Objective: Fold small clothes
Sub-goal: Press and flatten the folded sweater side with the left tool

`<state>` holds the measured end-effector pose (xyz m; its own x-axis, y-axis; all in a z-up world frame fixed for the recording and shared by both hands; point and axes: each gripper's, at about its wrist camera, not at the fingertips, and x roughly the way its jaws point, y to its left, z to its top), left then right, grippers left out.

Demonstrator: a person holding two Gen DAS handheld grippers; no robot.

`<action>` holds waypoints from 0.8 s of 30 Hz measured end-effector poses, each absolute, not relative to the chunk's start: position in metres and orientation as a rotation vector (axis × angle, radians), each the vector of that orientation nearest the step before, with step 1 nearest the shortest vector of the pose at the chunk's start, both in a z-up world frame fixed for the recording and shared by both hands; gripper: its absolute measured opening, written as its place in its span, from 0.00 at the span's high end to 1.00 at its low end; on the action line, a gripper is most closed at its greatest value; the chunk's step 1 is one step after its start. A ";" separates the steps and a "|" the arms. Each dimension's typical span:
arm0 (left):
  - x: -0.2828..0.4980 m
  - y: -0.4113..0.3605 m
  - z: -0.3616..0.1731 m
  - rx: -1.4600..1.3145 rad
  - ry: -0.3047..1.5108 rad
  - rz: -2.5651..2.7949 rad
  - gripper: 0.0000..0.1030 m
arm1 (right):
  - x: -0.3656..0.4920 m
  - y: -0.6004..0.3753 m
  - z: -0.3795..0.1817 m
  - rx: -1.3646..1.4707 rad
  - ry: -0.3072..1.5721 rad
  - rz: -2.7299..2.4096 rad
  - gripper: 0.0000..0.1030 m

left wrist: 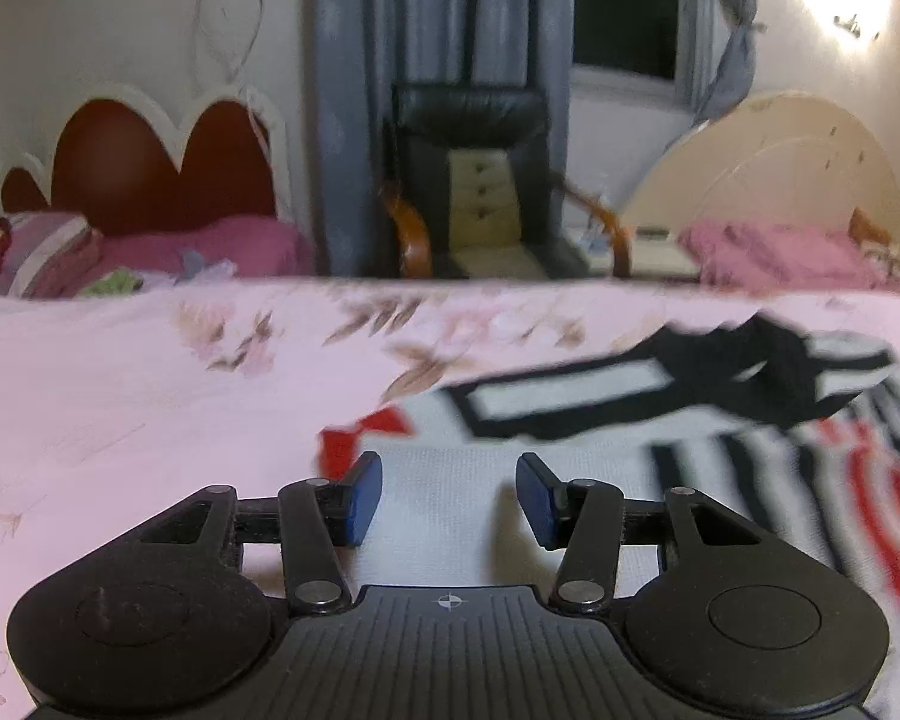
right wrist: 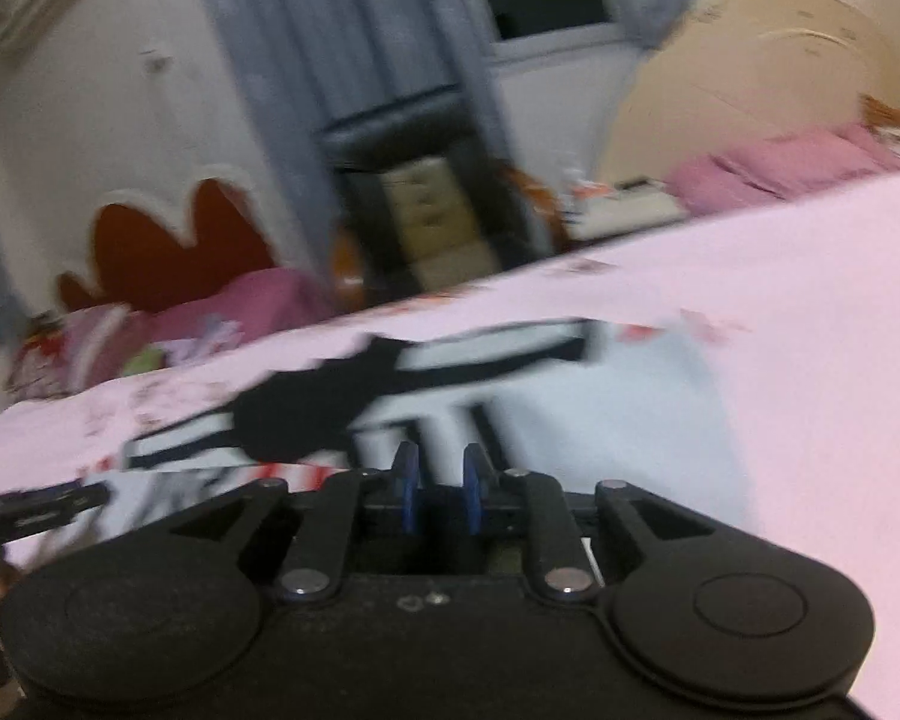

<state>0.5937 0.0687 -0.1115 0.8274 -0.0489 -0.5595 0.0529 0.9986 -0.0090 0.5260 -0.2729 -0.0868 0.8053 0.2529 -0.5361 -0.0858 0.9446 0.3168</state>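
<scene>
A small white garment (left wrist: 450,480) with black and red stripes and black-trimmed sleeves (left wrist: 570,396) lies spread on a pink floral bedsheet (left wrist: 120,390). My left gripper (left wrist: 450,498) hovers over the garment's plain white part, near a red patch (left wrist: 384,423). Its blue pads (left wrist: 363,498) stand well apart with nothing pinched. In the blurred right wrist view the same garment (right wrist: 600,420) lies ahead, one sleeve (right wrist: 498,354) stretched out. My right gripper (right wrist: 440,486) is low over its striped part. Only a narrow gap shows between its pads (right wrist: 405,483), with no cloth gripped.
Beyond the bed's far edge stands a black armchair (left wrist: 468,180) before grey curtains (left wrist: 426,12). A red scalloped headboard (left wrist: 150,162) with pink pillows sits left and a cream headboard (left wrist: 768,168) right. A black piece (right wrist: 30,510) juts in at the right view's left edge.
</scene>
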 end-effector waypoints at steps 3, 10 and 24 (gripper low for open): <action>0.584 0.036 -0.107 -0.011 0.597 -0.147 0.52 | 0.537 -0.232 -0.090 0.237 0.630 0.287 0.85; 0.588 0.008 -0.131 0.004 0.655 -0.171 0.52 | 0.554 -0.171 -0.120 0.057 0.721 0.342 0.93; 0.576 0.023 -0.133 0.148 0.632 -0.078 0.50 | 0.547 -0.202 -0.119 0.034 0.726 0.187 0.88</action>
